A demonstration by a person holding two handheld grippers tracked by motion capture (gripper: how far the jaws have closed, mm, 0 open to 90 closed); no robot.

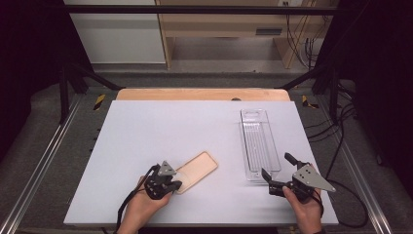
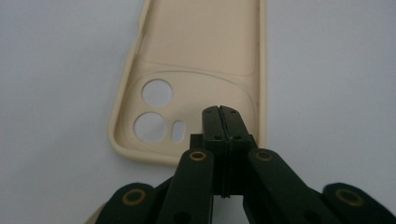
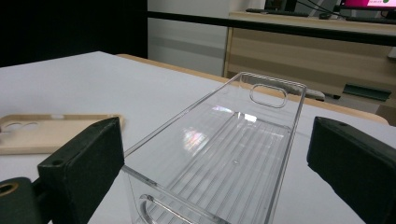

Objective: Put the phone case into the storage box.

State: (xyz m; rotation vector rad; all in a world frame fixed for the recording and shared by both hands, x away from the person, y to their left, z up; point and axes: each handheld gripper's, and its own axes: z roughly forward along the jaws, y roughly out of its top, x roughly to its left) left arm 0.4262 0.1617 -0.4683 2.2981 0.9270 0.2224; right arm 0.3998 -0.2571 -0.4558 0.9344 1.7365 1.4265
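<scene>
Phone case [image 2: 201,60], beige and lying open side up, stretches straight ahead of the left gripper [image 2: 222,112], whose jaws are pressed together with nothing between them, tips over the camera-hole end. Its long axis runs on from those jaws. Farther off, the right gripper [image 3: 215,158] holds its jaws wide apart on either side of the clear tray's [image 3: 261,140] near end, not touching it.
</scene>
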